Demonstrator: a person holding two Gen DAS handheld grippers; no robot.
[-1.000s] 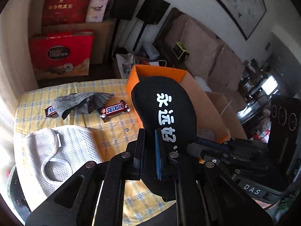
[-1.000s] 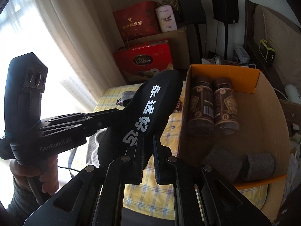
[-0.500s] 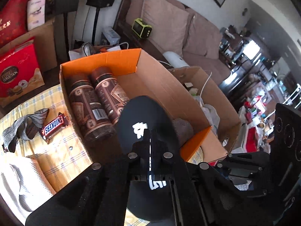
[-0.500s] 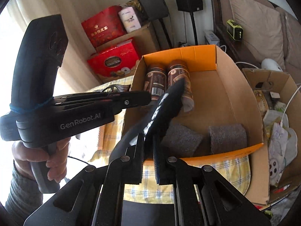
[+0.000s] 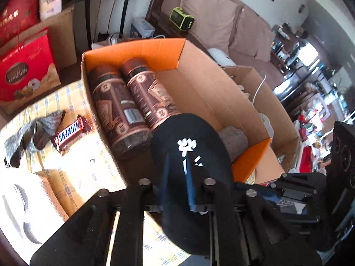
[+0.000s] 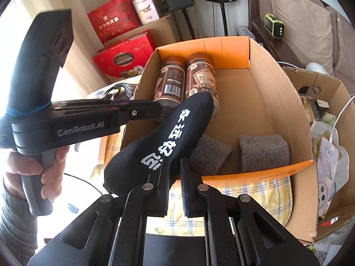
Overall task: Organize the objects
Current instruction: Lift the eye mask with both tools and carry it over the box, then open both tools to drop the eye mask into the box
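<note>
Black sock was pinched flat by left gripper and right gripper, both clamped on it, probably so it dropped in tidy. Hung over near-left corner of cardboard box, above grey rolls, beside jars. Snickers left on tablecloth.

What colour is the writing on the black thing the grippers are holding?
White, on the black pouch. It shows best in the right wrist view.
</note>
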